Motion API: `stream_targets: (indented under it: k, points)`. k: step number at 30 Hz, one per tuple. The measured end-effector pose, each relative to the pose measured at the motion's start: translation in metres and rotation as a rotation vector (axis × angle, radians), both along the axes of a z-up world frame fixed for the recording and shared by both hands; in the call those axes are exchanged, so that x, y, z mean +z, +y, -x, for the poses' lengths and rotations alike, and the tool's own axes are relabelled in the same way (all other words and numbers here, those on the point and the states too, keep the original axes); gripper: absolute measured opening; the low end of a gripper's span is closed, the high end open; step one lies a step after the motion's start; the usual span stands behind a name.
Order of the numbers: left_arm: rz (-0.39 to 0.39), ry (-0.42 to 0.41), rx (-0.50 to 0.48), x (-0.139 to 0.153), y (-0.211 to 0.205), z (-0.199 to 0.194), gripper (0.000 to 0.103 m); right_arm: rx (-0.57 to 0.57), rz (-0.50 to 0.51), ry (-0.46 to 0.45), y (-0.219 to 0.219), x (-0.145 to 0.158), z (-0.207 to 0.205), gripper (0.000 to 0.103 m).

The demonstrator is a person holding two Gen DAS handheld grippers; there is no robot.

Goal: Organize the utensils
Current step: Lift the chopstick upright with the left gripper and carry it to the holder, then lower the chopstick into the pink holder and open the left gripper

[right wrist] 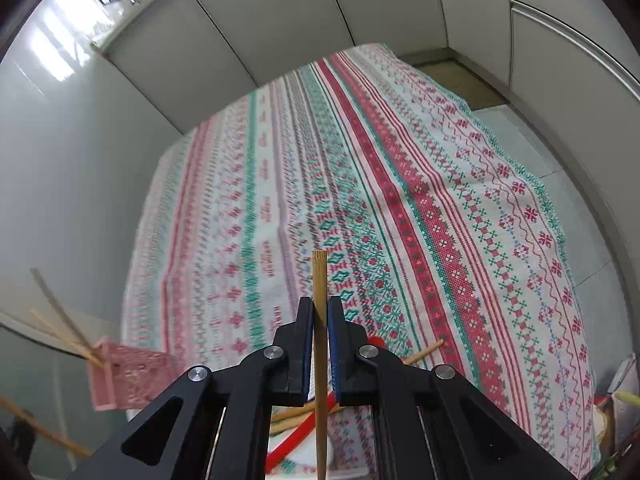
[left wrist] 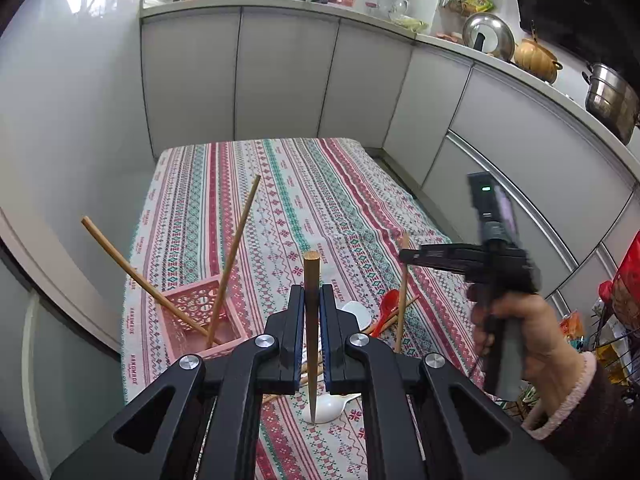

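Tablecloth [left wrist: 280,208]: the word "HANDMADE" is woven in small red capitals, repeated along several pale stripes, clearest near the front left edge and beside the upright chopstick in the left wrist view. In the right wrist view the same red lettering on the tablecloth [right wrist: 264,208] is too blurred to read. Packets on the counter [left wrist: 478,2] and at the right edge carry print too small to make out; no numbers or other signs readable.
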State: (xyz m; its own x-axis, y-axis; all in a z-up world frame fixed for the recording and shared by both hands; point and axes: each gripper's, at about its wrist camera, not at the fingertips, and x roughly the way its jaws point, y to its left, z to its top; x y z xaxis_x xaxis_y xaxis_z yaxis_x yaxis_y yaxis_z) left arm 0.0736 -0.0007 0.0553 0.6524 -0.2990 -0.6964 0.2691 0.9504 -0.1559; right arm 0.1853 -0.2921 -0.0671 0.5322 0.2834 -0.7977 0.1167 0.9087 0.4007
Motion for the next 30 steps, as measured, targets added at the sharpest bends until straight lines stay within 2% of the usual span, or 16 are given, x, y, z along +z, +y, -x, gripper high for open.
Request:
stream_targets:
  k: [6,14,19,24,30]
  points:
    - [0.009,-0.037,0.022,0.01,0.011,0.01,0.007,0.031,-0.008,-0.134,-0.006,0.048,0.04,0.007]
    - [0.041,-0.083,0.049,0.026,0.025,0.018,0.007,0.064,-0.033,-0.261,-0.012,0.088,0.073,0.007]
    - [0.082,-0.144,0.087,0.047,0.039,0.027,0.007,0.08,-0.059,-0.349,-0.009,0.113,0.092,0.007]
    - [0.085,-0.254,0.182,0.071,0.058,0.038,0.007,0.098,-0.07,-0.43,-0.002,0.134,0.104,0.007]
    - [0.089,-0.341,0.318,0.081,0.083,0.043,0.007,0.12,-0.091,-0.462,0.011,0.141,0.104,0.007]
